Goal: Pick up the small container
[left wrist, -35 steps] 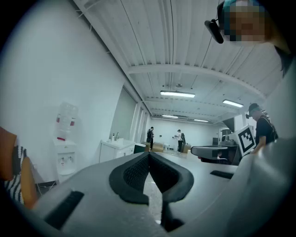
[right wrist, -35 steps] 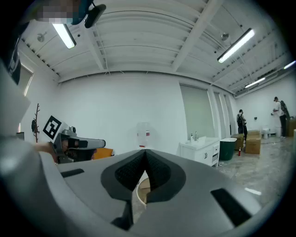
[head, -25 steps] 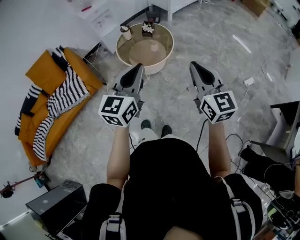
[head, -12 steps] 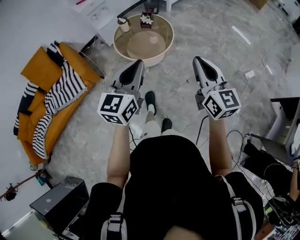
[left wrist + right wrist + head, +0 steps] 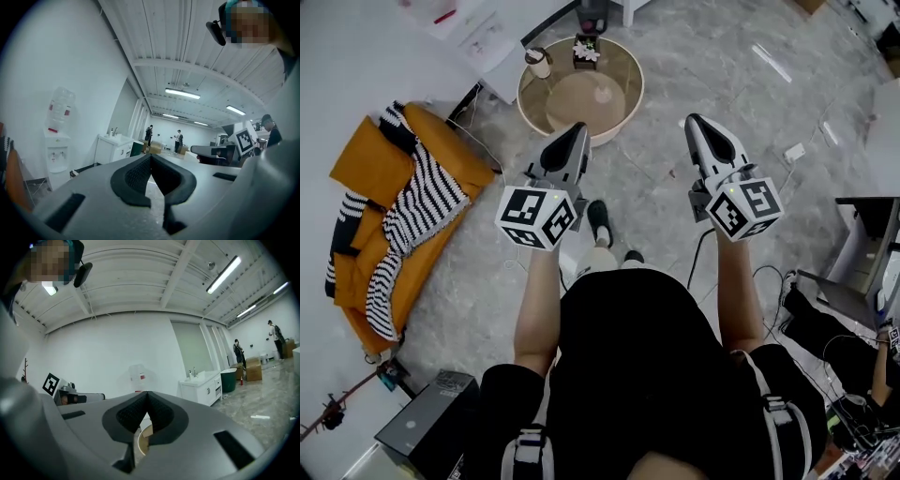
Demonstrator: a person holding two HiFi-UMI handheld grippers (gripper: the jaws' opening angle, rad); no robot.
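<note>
Small container (image 5: 537, 62) sits at far-left edge of round table (image 5: 581, 98), upright, w/ a dark box (image 5: 584, 52) just beside it. Left gripper (image 5: 575, 132) is over the floor at the table's near side, jaws pressed together, nothing btwn them. Right gripper (image 5: 696, 123) is level w/ it, further right, jaws also together, empty. Orange seat (image 5: 380, 155) w/ striped cloth (image 5: 417, 202) at left.

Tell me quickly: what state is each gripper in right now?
Left gripper: closed, jaws together, holding nothing.
Right gripper: closed, jaw tips meeting, holding nothing.
</note>
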